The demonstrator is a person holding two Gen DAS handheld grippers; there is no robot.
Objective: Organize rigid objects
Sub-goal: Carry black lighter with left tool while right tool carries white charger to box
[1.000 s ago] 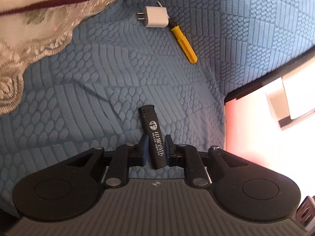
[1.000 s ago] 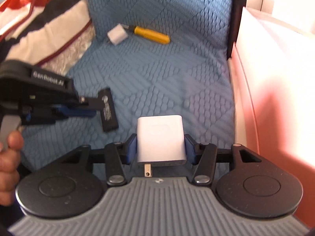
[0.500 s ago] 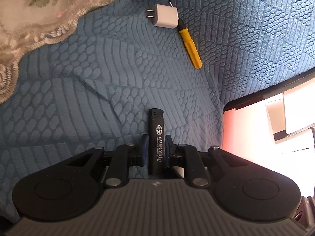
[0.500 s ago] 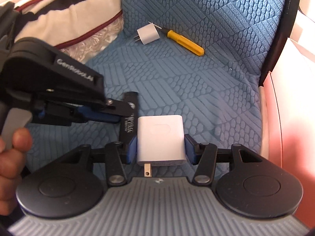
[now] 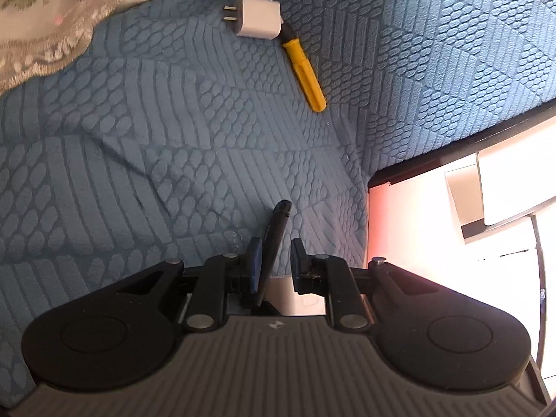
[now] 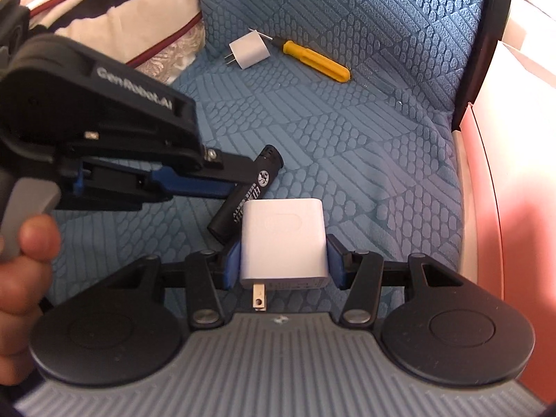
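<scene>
Black lighter [image 5: 274, 239] now tilted, left fingers [image 5: 254, 260] parted

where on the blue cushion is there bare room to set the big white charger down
Bare quilt lies between the yellow screwdriver and the large white charger in the right claw, out to the cushion's black edge. Crowded: the far corner, where the small plug touches the screwdriver, and the left, where the left claw has the lighter.

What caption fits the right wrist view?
Right gripper holds a white charger; left gripper holds a black lighter beside it.
</scene>
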